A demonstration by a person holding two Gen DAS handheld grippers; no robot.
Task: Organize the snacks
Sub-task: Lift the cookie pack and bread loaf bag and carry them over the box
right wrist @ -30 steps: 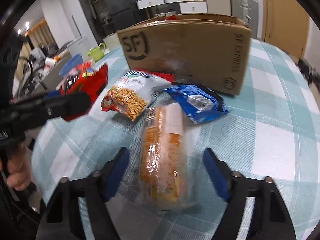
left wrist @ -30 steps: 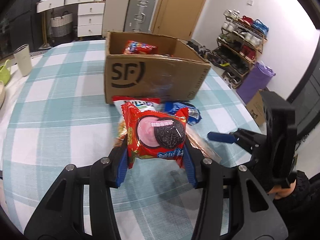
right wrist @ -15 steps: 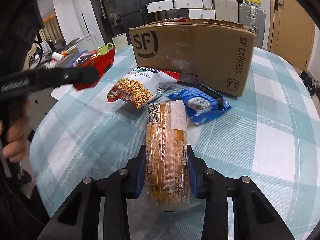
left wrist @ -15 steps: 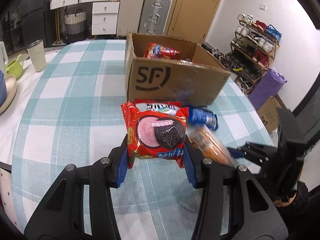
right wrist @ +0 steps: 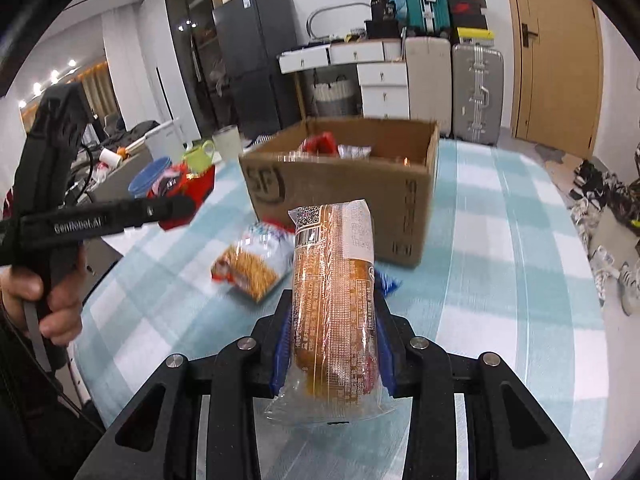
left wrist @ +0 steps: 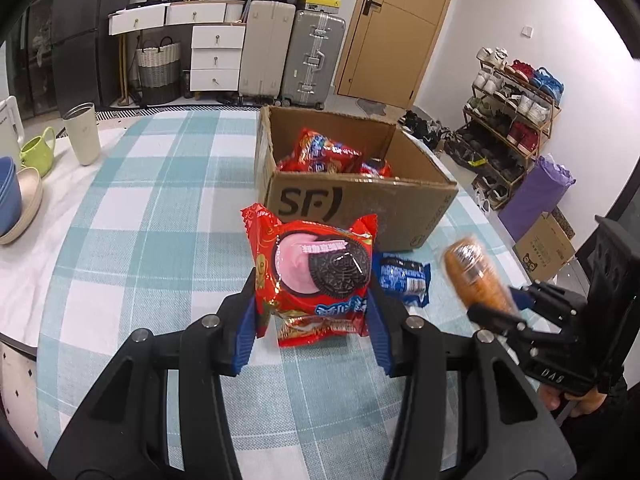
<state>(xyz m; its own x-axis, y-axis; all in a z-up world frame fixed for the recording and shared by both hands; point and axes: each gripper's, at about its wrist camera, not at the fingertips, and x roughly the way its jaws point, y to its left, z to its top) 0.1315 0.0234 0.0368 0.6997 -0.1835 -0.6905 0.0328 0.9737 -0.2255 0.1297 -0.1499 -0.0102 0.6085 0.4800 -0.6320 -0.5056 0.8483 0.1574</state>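
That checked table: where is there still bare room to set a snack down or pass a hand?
The table is bare between the cardboard box and the cups and bowls at its left edge, and right of the box in the right wrist view. It is crowded in front of the box: noodle bag and blue packet lie there.

Printed in black on the front of the cardboard box [left wrist: 360, 208]: "SF" with a curved stroke. Same mark blurred on that box from the right wrist view. Embossed in white on the left gripper's [right wrist: 176, 208] arm: "GenRobot.AI". Raised letters on the right gripper's [left wrist: 516, 304] black body, upside down, not legible. QR code and barcode on the clear-wrapped bread pack [right wrist: 334, 300], fine print unreadable. Chinese characters on the red cookie pack [left wrist: 316, 272], too small to read.
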